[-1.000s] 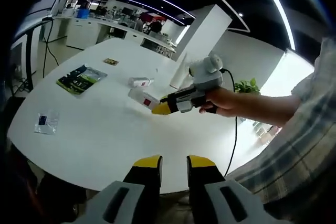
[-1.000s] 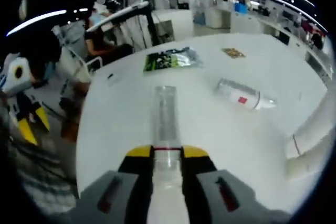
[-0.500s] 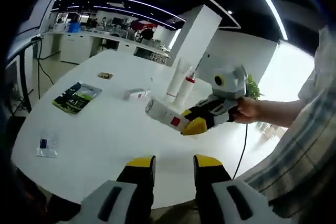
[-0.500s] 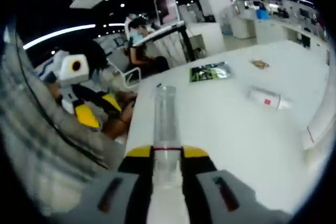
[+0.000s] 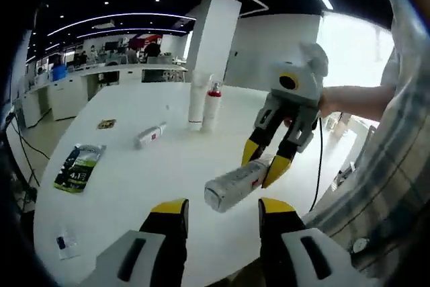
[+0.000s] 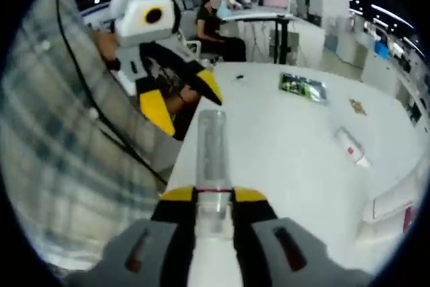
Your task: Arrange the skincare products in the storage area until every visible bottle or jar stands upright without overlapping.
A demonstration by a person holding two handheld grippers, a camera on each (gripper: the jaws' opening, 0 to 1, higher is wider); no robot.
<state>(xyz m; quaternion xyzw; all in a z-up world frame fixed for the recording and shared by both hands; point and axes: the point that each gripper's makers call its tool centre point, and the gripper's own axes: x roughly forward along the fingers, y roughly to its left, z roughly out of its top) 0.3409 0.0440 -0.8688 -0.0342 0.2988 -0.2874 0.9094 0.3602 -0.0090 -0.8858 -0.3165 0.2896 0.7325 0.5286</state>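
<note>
My right gripper [image 6: 213,196] is shut on a clear-capped white bottle [image 6: 213,149], held level off the table. That bottle [image 5: 235,183] hangs just ahead of my left gripper [image 5: 222,210], which is open with nothing between its jaws. The right gripper [image 5: 263,162] comes in from the right, held by a hand. A tall white tube [image 5: 197,101] and a red-capped bottle [image 5: 213,105] stand upright together at the table's far side. Another white bottle [image 5: 149,136] lies on its side, also seen as the lying bottle [image 6: 352,147]. The left gripper [image 6: 183,99] shows open at upper left.
On the white table [image 5: 168,166] lie a green packet [image 5: 77,166], a small brown packet [image 5: 105,124] and a small sachet [image 5: 66,243]. A plaid sleeve [image 5: 396,166] fills the right side. A seated person [image 6: 215,28] and desks are beyond the table.
The right gripper has swung the bottle round, bringing its far end close in front of the left jaws. Both views have turned with the hands; the left jaws stand slightly wider.
</note>
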